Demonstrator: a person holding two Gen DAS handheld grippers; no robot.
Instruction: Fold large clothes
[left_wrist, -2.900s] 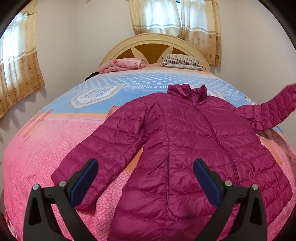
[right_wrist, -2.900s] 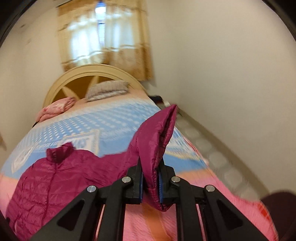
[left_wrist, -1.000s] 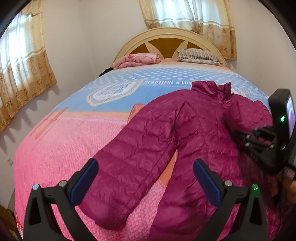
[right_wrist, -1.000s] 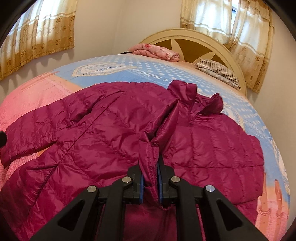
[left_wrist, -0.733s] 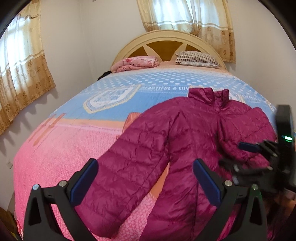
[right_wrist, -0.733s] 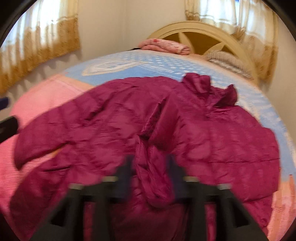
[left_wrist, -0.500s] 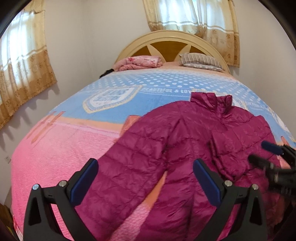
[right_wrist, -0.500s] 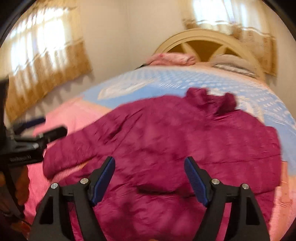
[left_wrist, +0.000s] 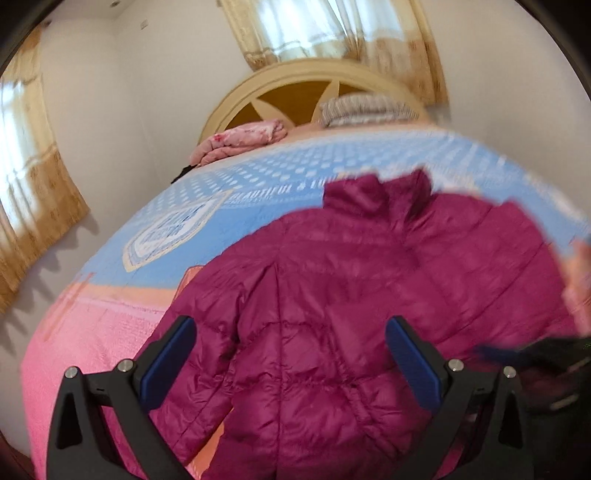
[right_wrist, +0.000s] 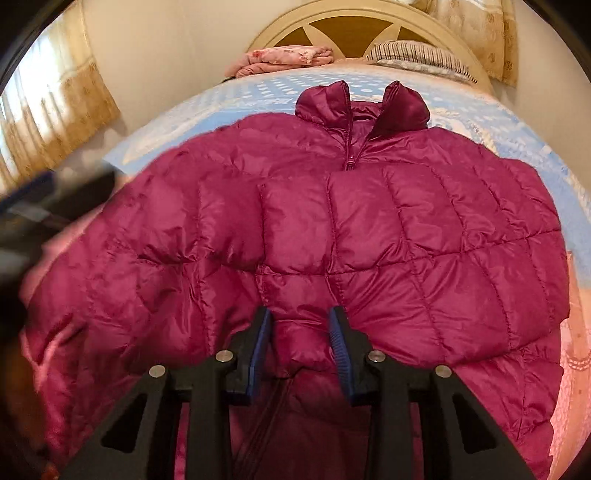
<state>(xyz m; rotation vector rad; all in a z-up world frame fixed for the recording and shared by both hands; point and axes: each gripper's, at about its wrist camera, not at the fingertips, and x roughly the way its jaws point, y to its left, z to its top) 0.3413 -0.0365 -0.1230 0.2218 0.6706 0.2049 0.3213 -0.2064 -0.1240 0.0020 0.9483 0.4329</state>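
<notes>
Left wrist view
Left tool (left_wrist: 291, 358): fingers spread wide apart, nothing between the blue pads; held above the coat's near left shoulder and sleeve.
Puffer coat (left_wrist: 369, 295): magenta, quilted, lying front up on the bed (left_wrist: 92, 332), collar toward the headboard (left_wrist: 295, 92).
Bedspread: pink at the near end, blue with white dots farther up.
Folded pink blanket (left_wrist: 243, 140): at the head of the bed, left side.
Striped pillow (left_wrist: 365, 109): just beside the blanket, against the headboard.
Right tool (left_wrist: 532, 350): blurred dark shape at the right edge, low over the coat.

Right wrist view
Right tool (right_wrist: 300, 343): fingers partly closed, a puffed fold of the coat bulging between the pads; whether they press it, cannot tell.
Puffer coat (right_wrist: 369, 229): right sleeve folded across the chest; collar (right_wrist: 362, 103) standing open above the zip.
Left tool (right_wrist: 55, 199): blurred, at the left edge, beside the coat's shoulder.
Curtain (right_wrist: 55, 122): gold, on the left wall.
</notes>
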